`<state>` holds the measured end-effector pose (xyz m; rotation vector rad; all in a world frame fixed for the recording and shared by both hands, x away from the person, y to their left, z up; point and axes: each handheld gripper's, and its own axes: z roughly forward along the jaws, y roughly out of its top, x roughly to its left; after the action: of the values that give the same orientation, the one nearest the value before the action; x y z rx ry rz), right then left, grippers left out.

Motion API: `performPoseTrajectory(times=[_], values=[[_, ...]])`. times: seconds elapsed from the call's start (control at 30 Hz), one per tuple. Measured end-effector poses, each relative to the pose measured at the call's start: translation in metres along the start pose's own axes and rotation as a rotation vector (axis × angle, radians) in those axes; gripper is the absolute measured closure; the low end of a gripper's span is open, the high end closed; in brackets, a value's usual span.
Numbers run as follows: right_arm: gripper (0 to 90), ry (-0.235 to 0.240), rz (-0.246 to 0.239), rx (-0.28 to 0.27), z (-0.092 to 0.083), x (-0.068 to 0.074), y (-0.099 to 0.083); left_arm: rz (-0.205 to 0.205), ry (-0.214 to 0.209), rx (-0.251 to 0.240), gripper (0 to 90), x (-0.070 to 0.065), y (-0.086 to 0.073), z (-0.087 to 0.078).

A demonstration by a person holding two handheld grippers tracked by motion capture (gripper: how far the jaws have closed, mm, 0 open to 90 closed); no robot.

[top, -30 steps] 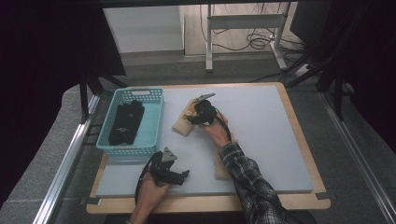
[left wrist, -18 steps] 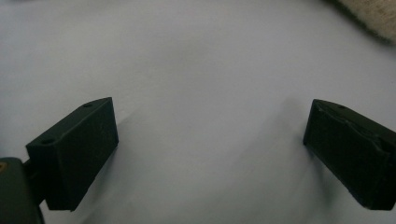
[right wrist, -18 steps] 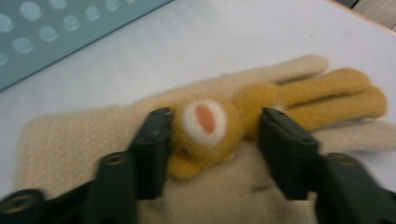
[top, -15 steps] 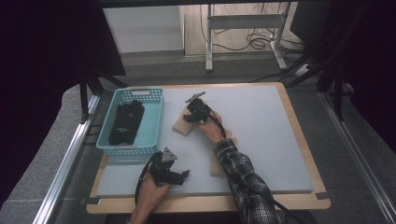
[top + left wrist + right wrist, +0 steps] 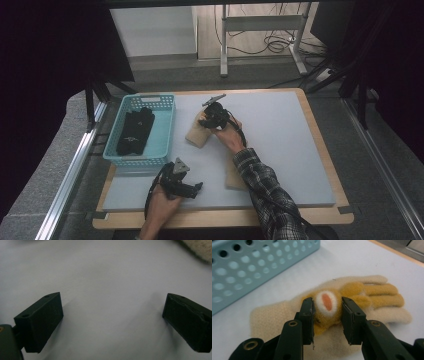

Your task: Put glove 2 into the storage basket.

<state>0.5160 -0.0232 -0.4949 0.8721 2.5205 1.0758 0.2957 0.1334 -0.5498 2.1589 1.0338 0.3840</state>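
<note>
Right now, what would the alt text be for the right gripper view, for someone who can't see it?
The right hand-held gripper has its two black jaws closed on a raised yellow patch with a white and orange spot, part of a cream knitted glove lying flat on a pale table. A light blue perforated basket stands at the upper left.

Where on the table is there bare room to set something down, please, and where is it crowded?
The widest bare patch is the table's right part, between the plaid sleeve and the wooden edge. A smaller one lies between the left gripper and the cream glove. Crowded: the far left, where the blue basket, glove and right gripper cluster.
</note>
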Motion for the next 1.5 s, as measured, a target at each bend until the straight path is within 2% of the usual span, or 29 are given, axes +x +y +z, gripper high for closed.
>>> performPoseTrajectory(times=[0.3, 0.33, 0.37, 0.53, 0.8, 1.0, 1.17, 1.3, 1.4, 1.5], values=[[63.5, 0.041, -0.035, -0.036, -0.037, 0.005, 0.003, 0.002, 0.001, 0.002, 3.4, 0.0, 0.0, 0.0], [63.5, 0.041, -0.035, -0.036, -0.037, 0.005, 0.003, 0.002, 0.001, 0.002, 3.4, 0.0, 0.0, 0.0], [63.4, 0.055, -0.043, -0.041, -0.047, 0.006, 0.002, -0.001, 0.0, 0.0, 3.4, 0.0, 0.0, 0.0], [63.4, 0.105, -0.068, -0.048, -0.071, 0.008, -0.002, 0.002, 0.0, 0.002, 3.4, 0.0, 0.0, 0.0], [63.3, 0.18, -0.119, -0.055, -0.111, 0.01, -0.014, 0.004, -0.001, 0.003, 3.4, 0.0, 0.0, 0.0], [63.3, 0.233, -0.149, -0.048, -0.146, 0.011, -0.031, 0.003, 0.0, 0.001, 3.4, 0.0, 0.0, 0.0], [63.2, 0.233, -0.177, -0.022, -0.171, 0.013, -0.049, 0.004, 0.001, 0.001, 3.4, 0.0, 0.0, 0.0], [63.1, 0.22, -0.177, -0.008, -0.187, 0.015, -0.066, 0.001, 0.001, 0.001, 3.4, 0.0, 0.0, 0.0], [63.1, 0.202, -0.188, 0.015, -0.193, 0.018, -0.08, 0.0, 0.001, 0.0, 3.4, 0.0, 0.0, 0.0], [63.0, 0.199, -0.195, 0.032, -0.19, 0.019, -0.093, 0.002, 0.001, 0.002, 3.4, 0.0, 0.0, 0.0]])
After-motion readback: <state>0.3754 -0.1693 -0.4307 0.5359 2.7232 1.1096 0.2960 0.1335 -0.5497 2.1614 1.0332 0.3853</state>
